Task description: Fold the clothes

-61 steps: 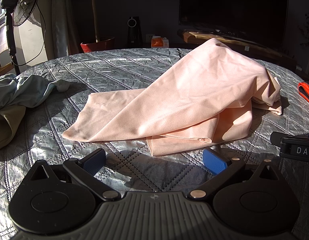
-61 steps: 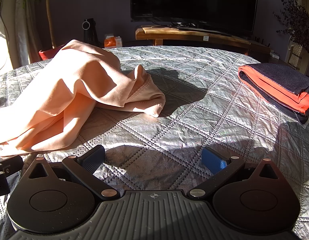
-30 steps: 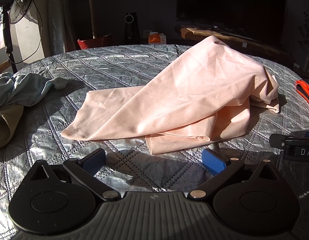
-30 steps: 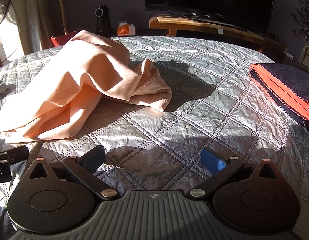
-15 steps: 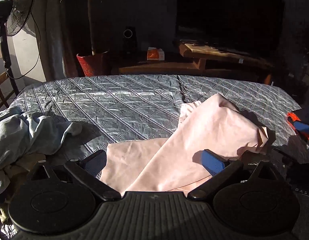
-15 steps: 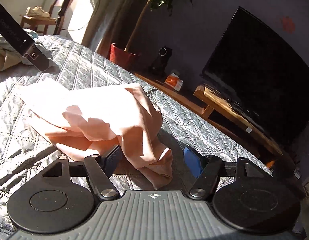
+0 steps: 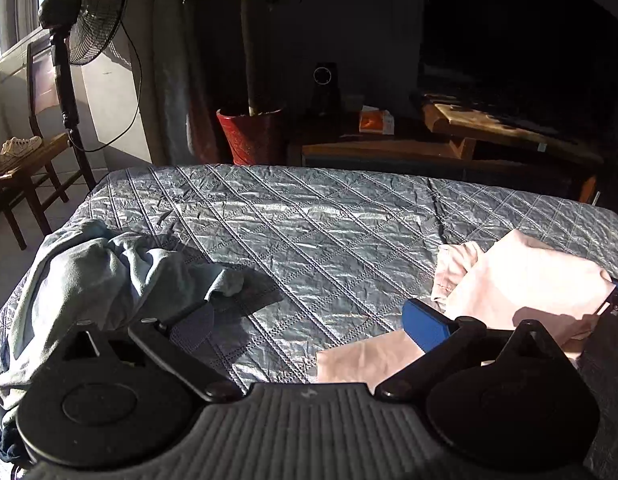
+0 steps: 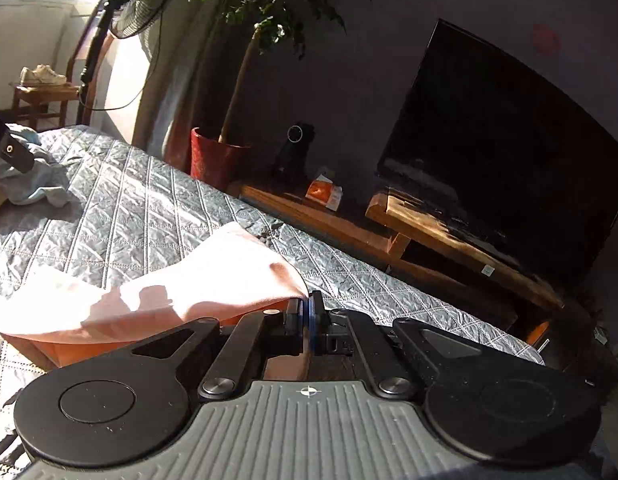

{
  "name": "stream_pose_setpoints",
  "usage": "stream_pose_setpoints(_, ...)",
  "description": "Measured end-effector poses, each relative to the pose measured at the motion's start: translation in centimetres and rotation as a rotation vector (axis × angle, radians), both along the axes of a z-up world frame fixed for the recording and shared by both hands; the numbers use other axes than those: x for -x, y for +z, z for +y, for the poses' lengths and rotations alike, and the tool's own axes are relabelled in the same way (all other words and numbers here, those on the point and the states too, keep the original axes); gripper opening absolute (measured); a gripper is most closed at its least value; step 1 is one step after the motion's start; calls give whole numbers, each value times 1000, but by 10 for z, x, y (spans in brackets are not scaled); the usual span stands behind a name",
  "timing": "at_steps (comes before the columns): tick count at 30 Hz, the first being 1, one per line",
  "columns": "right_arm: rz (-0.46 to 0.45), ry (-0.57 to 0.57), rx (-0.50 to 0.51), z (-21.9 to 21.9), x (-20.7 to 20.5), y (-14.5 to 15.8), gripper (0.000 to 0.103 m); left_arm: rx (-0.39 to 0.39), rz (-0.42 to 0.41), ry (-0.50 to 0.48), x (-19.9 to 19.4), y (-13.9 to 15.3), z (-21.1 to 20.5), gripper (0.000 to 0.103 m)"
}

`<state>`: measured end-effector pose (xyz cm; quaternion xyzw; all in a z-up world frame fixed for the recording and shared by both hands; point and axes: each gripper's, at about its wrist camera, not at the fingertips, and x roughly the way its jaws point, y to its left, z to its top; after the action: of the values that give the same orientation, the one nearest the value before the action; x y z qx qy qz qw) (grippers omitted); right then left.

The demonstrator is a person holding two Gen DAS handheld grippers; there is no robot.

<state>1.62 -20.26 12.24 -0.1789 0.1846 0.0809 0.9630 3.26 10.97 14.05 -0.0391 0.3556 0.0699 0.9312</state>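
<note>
Right hand-held gripper [image 8: 307,322] pinched on pink cloth [image 8: 197,284]; left hand-held gripper [image 7: 309,322] wide open, empty. Soft, light, droopy; best gripped at corner near right pinch.

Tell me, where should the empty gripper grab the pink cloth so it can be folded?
Probably the flat near corner of the pink cloth, lying on the quilt just before the open left gripper. Come from the left edge, one finger sliding under. The right gripper already pinches the opposite end, lifted.
</note>
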Motion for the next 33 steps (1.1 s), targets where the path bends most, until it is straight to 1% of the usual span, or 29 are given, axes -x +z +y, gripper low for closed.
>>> stream_pose_setpoints(3, -80, -102, -66, -24, 28, 19, 3, 106, 7, 67, 1, 1, 25, 100)
stream_pose_setpoints(4, -81, -128, -31, -28, 37, 17, 4, 129, 6, 81, 2, 1, 30, 99)
stream_pose_setpoints(5, -83, -155, 4, -32, 45, 15, 13, 145, 5, 90, 2, 0, 34, 99)
stream_pose_setpoints(6, -4, -166, 74, -34, 44, 8, 36, 146, 6, 90, 2, -1, 34, 99)
stream_pose_setpoints(7, 59, -169, 120, -36, 45, 2, 45, 142, 6, 87, 2, -1, 34, 99)
stream_pose_setpoints(8, 62, -164, 159, -38, 57, -4, 49, 137, 7, 84, 2, -2, 33, 99)
stream_pose_setpoints(9, 17, -137, 175, -38, 72, -2, 49, 128, 8, 76, 2, -2, 31, 99)
stream_pose_setpoints(10, -34, -86, 193, -32, 88, 1, 49, 117, 9, 67, 2, -2, 28, 99)
stream_pose_setpoints(11, -85, -34, 210, -26, 104, 4, 55, 110, 11, 58, 2, -2, 26, 99)
stream_pose_setpoints(12, -90, 23, 237, -19, 112, 3, 74, 107, 13, 46, 2, -2, 23, 99)
stream_pose_setpoints(13, -51, 107, 307, -6, 113, -6, 86, 105, 15, 34, 2, -2, 20, 99)
stream_pose_setpoints(14, -11, 192, 376, 7, 114, -14, 89, 103, 18, 24, 2, -2, 17, 99)
stream_pose_setpoints(15, 29, 276, 445, 20, 116, -23, 80, 98, 20, 12, 1, -3, 14, 99)
stream_pose_setpoints(16, 24, 306, 493, 26, 118, -30, 78, 91, 23, 0, 1, -4, 11, 99)
stream_pose_setpoints(17, 45, 336, 536, 30, 117, -39, 78, 82, 27, -14, 2, -5, 7, 99)
stream_pose_setpoints(18, 93, 340, 570, 37, 109, -47, 78, 75, 31, -24, 2, -6, 4, 99)
stream_pose_setpoints(21, 109, 355, 693, 42, 106, -70, 77, 68, 41, -42, 3, -8, 0, 99)
stream_pose_setpoints(23, 102, 399, 779, 47, 108, -81, 77, 70, 48, -48, 2, -9, -1, 99)
stream_pose_setpoints(24, 86, 425, 804, 50, 108, -86, 80, 79, 51, -47, 1, -9, -1, 99)
stream_pose_setpoints(26, 95, 476, 860, 54, 104, -97, 83, 100, 57, -47, 0, -10, 0, 99)
stream_pose_setpoints(27, 103, 487, 872, 56, 102, -101, 82, 102, 59, -47, 0, -11, -1, 99)
stream_pose_setpoints(28, 131, 494, 854, 58, 93, -103, 78, 102, 60, -48, -1, -11, -1, 99)
stream_pose_setpoints(29, 181, 490, 803, 58, 85, -102, 55, 96, 61, -48, -1, -12, -2, 99)
stream_pose_setpoints(30, 239, 473, 738, 58, 75, -99, 16, 92, 61, -48, 0, -12, -2, 99)
stream_pose_setpoints(31, 273, 445, 657, 56, 67, -92, 5, 88, 61, -48, 0, -12, -2, 100)
stream_pose_setpoints(33, 284, 380, 458, 47, 54, -68, 5, 91, 60, -41, 0, -11, 0, 100)
